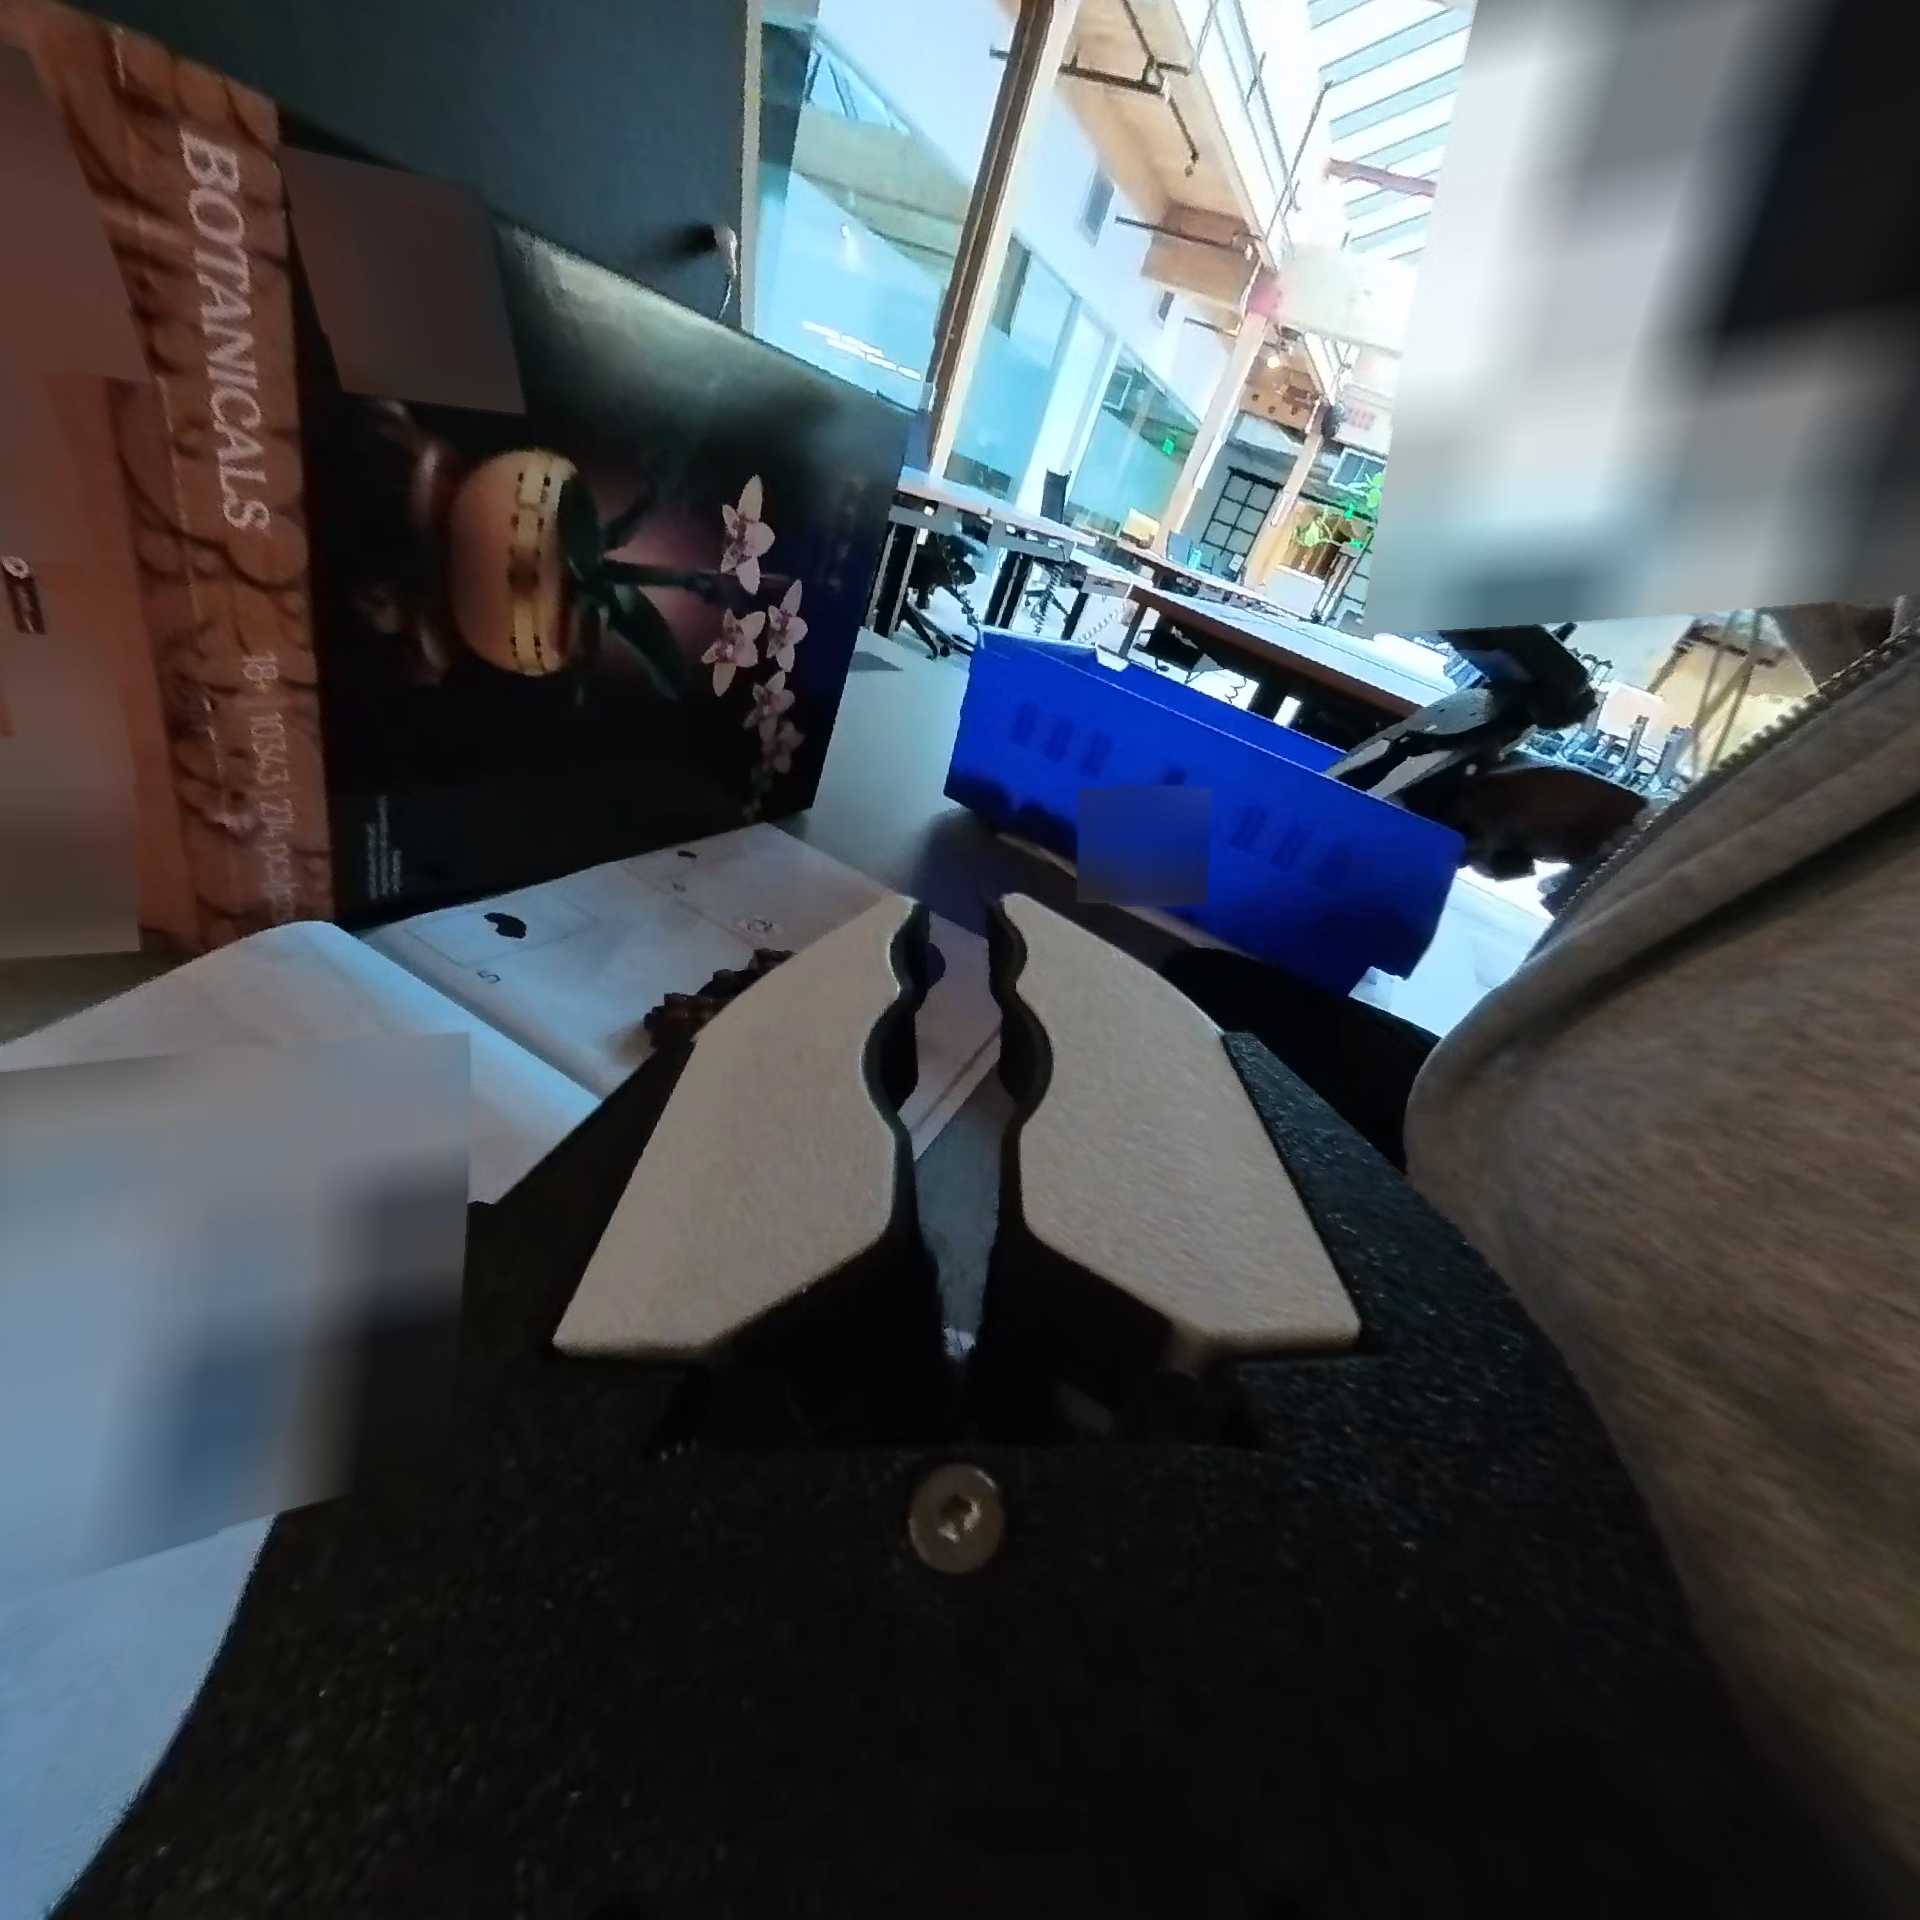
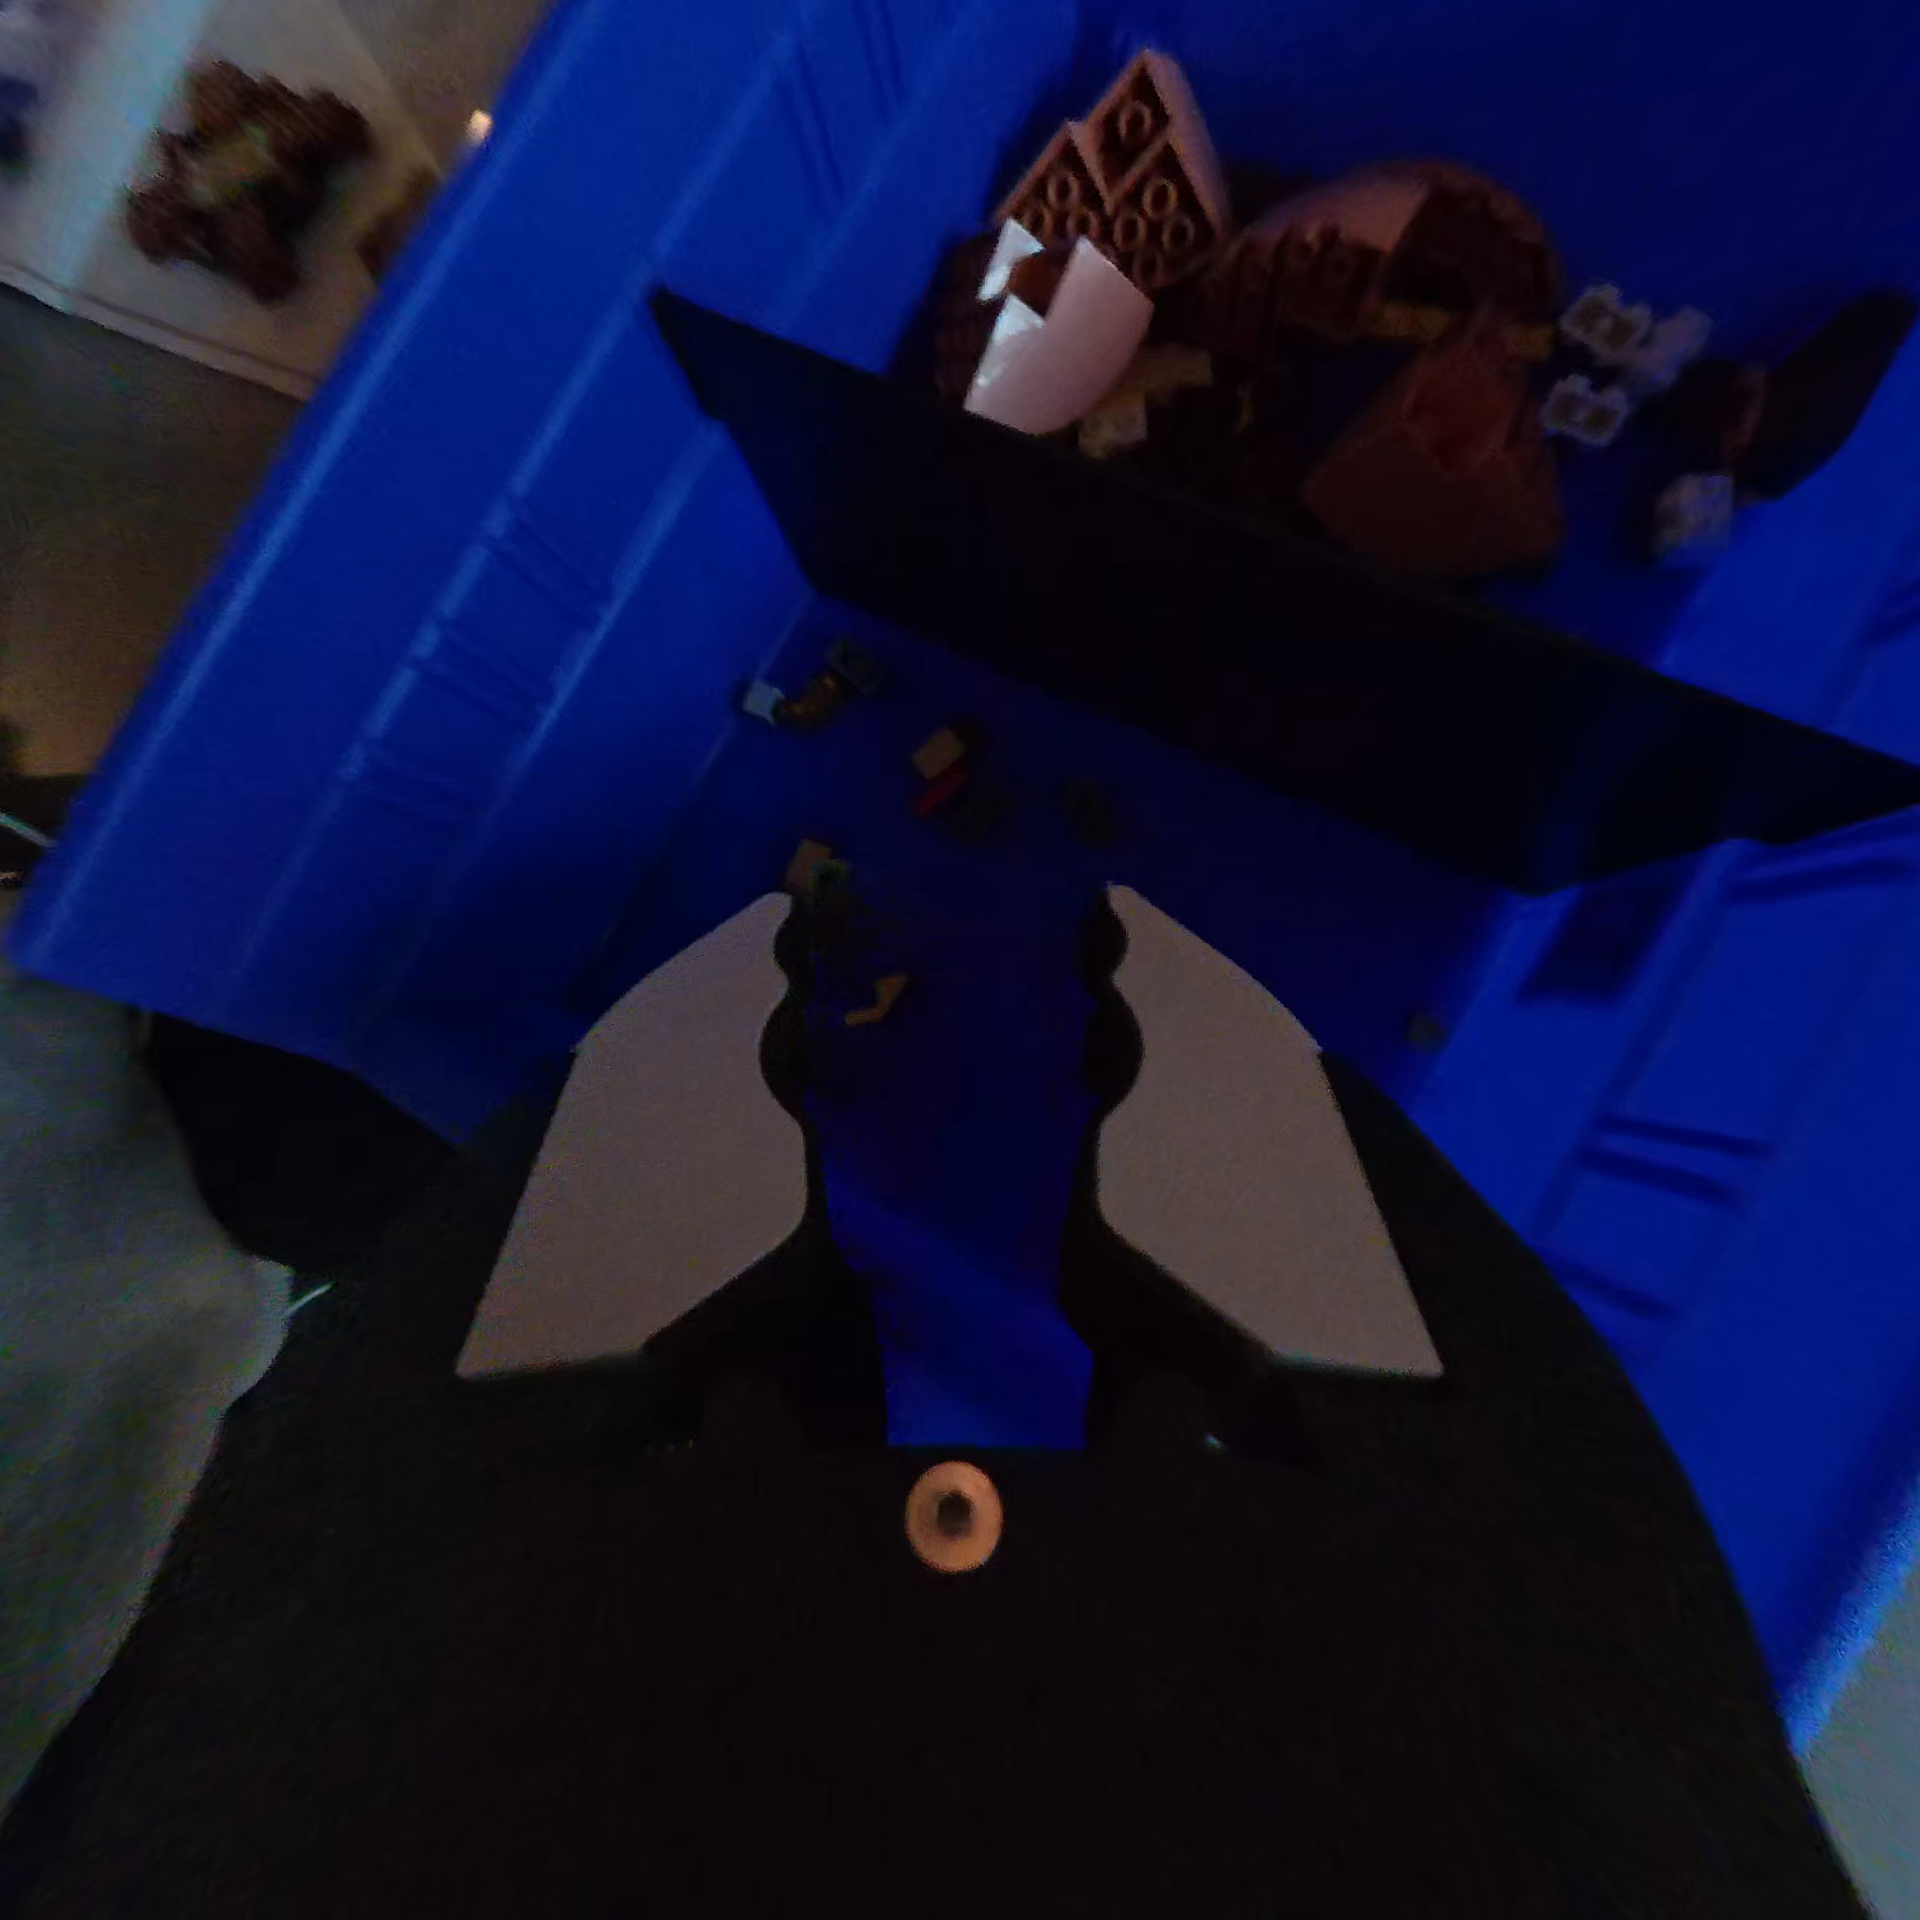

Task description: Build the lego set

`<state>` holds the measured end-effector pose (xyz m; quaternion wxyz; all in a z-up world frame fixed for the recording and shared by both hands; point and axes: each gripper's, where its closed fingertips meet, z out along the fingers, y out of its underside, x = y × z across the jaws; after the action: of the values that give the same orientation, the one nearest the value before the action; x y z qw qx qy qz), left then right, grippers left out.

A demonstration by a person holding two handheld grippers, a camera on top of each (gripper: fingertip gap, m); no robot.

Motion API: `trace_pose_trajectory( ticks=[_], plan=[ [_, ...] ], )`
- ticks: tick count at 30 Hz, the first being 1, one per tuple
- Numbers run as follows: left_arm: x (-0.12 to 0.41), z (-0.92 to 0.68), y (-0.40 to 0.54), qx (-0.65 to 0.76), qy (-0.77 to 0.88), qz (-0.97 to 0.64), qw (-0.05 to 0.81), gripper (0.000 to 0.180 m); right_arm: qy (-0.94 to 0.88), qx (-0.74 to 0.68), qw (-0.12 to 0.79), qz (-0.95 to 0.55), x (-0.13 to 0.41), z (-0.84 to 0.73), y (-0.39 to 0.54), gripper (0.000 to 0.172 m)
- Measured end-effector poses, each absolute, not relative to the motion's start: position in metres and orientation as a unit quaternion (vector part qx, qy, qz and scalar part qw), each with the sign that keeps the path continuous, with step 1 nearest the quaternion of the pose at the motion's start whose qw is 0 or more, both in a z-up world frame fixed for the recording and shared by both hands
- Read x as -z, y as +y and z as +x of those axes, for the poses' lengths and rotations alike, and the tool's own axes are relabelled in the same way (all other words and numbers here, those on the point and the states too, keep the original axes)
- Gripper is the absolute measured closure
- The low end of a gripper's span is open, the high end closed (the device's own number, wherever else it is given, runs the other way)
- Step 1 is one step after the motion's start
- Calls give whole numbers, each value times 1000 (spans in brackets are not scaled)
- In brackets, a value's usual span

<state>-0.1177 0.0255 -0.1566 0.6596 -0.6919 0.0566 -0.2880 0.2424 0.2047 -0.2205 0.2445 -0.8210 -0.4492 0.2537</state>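
My left gripper hangs low over an open white instruction booklet. Its fingers stand slightly apart with nothing between them. A small dark brown brick cluster lies on the booklet just left of the fingertips. My right gripper is wide open and empty inside a blue bin. Several small loose pieces lie on the bin floor ahead of it, and a small tan angled piece lies below its left finger. The bin and the right gripper also show in the left wrist view.
A black divider crosses the bin, with brown bricks and a white curved piece beyond it. A dark box with a flower picture stands behind the booklet. A grey zipped garment fills the right side. The grippers' ends are close to 40 cm from one another.
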Motion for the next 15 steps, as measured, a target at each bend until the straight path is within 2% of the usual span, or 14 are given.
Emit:
trace_pose_trajectory(
  ticks=[3,7,9,12,15],
  plan=[
    [157,-119,26,290,53,-693,658,170,-456,-258,249,-814,218,242,204,112],
    [157,-120,27,300,45,-693,654,170,-465,-286,258,-797,214,233,198,83],
    [159,-120,27,303,46,-696,650,169,-458,-306,277,-787,207,228,199,76],
    [160,-118,28,299,51,-701,646,169,-449,-315,299,-781,201,228,203,76],
    [159,-119,28,295,50,-699,650,169,-451,-319,303,-777,199,229,205,86]
  ],
)
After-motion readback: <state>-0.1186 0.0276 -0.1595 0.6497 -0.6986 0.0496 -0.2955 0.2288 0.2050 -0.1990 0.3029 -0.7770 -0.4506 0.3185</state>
